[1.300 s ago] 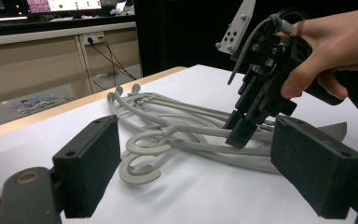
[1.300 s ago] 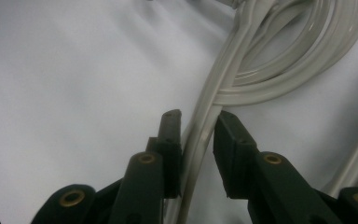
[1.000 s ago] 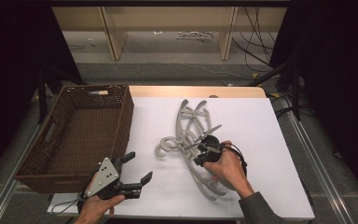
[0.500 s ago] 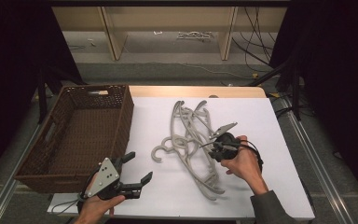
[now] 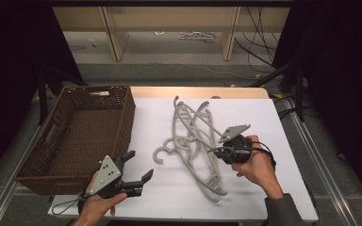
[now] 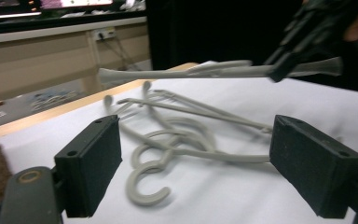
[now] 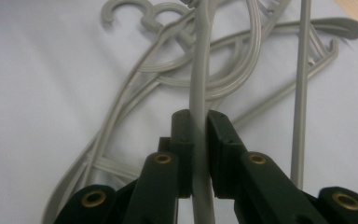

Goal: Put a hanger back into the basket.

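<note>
The right gripper (image 5: 217, 149) is clamped tight on one grey hanger (image 7: 200, 93). The bar sits right btwn the two black pads (image 7: 182, 140), so it won't slip out. That hanger is lifted off the table; in the left gripper view it hangs in the air above the pile (image 6: 182, 135).

The other hangers (image 5: 188, 136) lie tangled on the white table (image 5: 273, 188), hooks crossed, approx. in the middle. Lifting one prob. helps pull it free.

The left gripper (image 5: 134, 167) is wide open w/ nothing in it. It waits near the basket (image 5: 122, 122), maybe to help put the hanger in.
</note>
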A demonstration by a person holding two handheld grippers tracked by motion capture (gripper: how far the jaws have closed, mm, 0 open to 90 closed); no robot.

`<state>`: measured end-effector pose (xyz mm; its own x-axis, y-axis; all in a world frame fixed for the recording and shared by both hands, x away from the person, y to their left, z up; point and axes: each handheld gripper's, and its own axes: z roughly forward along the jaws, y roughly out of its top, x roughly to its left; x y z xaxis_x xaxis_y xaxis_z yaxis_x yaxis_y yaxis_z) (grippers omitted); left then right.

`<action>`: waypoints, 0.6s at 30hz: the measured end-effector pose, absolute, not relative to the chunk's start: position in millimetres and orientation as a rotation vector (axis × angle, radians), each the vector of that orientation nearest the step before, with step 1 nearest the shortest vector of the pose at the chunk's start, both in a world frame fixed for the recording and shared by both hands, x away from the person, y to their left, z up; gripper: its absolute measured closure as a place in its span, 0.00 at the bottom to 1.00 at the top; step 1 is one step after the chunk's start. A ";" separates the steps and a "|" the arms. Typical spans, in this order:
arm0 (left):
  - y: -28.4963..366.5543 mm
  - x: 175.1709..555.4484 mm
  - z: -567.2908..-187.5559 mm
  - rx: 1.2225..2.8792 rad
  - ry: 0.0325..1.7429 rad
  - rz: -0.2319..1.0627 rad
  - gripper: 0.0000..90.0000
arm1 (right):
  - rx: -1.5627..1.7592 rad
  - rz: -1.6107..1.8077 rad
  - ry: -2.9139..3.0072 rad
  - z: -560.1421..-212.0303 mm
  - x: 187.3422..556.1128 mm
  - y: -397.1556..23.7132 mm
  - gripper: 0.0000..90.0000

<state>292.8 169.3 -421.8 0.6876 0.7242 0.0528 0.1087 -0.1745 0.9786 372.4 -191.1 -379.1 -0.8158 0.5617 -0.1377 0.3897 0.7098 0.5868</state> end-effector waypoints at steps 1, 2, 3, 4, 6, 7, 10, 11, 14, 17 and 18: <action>169.7 295.3 -419.8 1.687 0.687 0.612 0.20 | 0.712 0.793 2.624 -378.2 370.5 -189.8 0.91; 170.3 297.5 -417.6 1.695 0.692 0.611 0.21 | 0.710 0.804 2.631 -377.9 367.1 -187.3 0.91; 170.8 299.2 -414.9 1.709 0.705 0.634 0.21 | 0.674 0.799 2.638 -378.1 365.2 -185.9 0.91; 171.0 300.6 -412.7 1.732 0.714 0.649 0.22 | 0.668 0.795 2.644 -377.0 360.9 -183.3 0.91; 170.9 303.5 -409.1 1.767 0.725 0.673 0.22 | 0.622 0.774 2.659 -377.0 357.6 -180.8 0.91; 171.0 305.4 -407.0 1.778 0.732 0.682 0.22 | 0.616 0.780 2.663 -376.7 355.0 -178.9 0.92; 169.6 311.6 -399.7 1.819 0.748 0.654 0.25 | 0.565 0.767 2.673 -376.2 349.0 -173.9 0.92; 168.9 314.8 -397.0 1.833 0.725 0.667 0.25 | 0.529 0.765 2.685 -375.7 345.2 -170.6 0.91; 165.4 320.4 -388.2 1.923 0.721 0.658 0.25 | 0.488 0.765 2.709 -372.9 338.8 -166.8 0.92; 159.2 327.5 -381.2 1.974 0.680 0.655 0.24 | 0.460 0.762 2.723 -371.4 334.6 -164.6 0.91; 157.2 329.7 -379.9 1.996 0.661 0.644 0.24 | 0.442 0.761 2.718 -370.7 332.6 -163.5 0.91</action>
<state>329.7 157.2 -379.9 0.7204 0.6701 0.1786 0.1965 -0.4442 0.8741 332.6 -163.5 -370.7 -0.9128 0.3631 -0.1867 0.2133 0.8141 0.5402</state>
